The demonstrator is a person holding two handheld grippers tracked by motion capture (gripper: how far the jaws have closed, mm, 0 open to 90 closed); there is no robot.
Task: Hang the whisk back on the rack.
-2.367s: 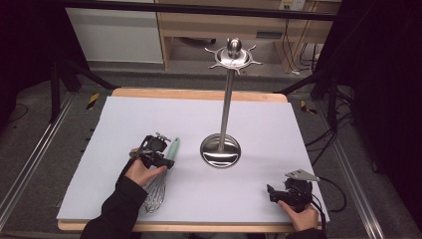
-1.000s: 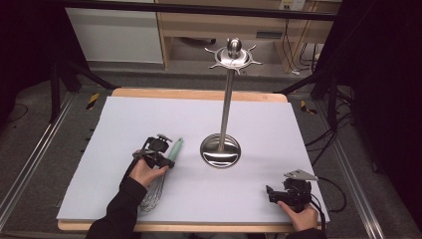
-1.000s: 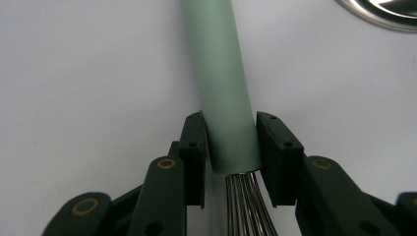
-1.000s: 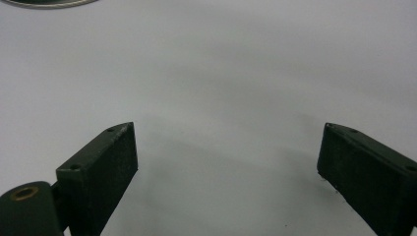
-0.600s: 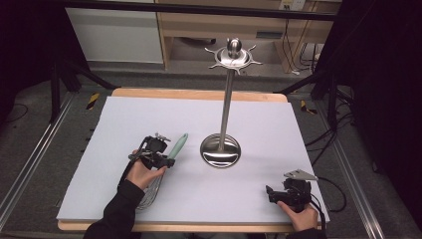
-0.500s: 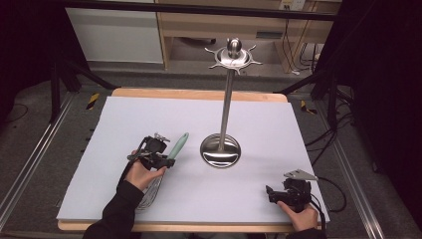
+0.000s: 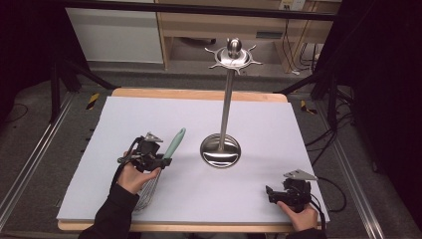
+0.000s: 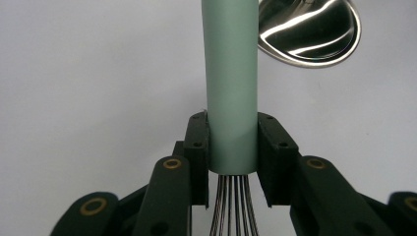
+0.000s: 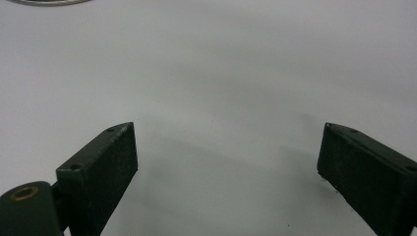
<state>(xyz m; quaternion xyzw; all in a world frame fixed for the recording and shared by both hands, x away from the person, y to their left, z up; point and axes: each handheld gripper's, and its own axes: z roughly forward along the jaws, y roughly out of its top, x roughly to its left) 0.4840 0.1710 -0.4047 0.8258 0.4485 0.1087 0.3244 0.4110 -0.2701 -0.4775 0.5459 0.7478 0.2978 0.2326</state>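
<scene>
High view: the left gripper (image 7: 160,160) is clamped on a whisk (image 7: 160,167) near the left front of the white table (image 7: 124,114). The mint-green handle (image 7: 175,143) slants up and away toward the utensil stand (image 7: 225,112); the wire loops (image 7: 145,191) trail back under the person's left hand (image 7: 131,177), just over the tabletop or brushing it, I cannot tell which. The stand's round steel base (image 7: 220,151) sits near the handle tip, not touching. The right gripper (image 7: 271,193) rests at the right front edge, well apart from everything.

Left gripper view: both pads (image 8: 197,147) press the handle's bottom end, right where the wires (image 8: 231,206) enter. The handle is smooth and round, likely slippery plastic or silicone, so it may swivel between flat pads. Holding at the collar looks sensible: stiff, and close to where the weight probably balances. The whisk looks light; the wires are springy and would bend if squeezed, so they are a poor place to grip. The base's rim (image 8: 314,34) shows top right.

Right gripper view: jaws stand wide apart with nothing between them, white table (image 9: 221,88) below.
</scene>
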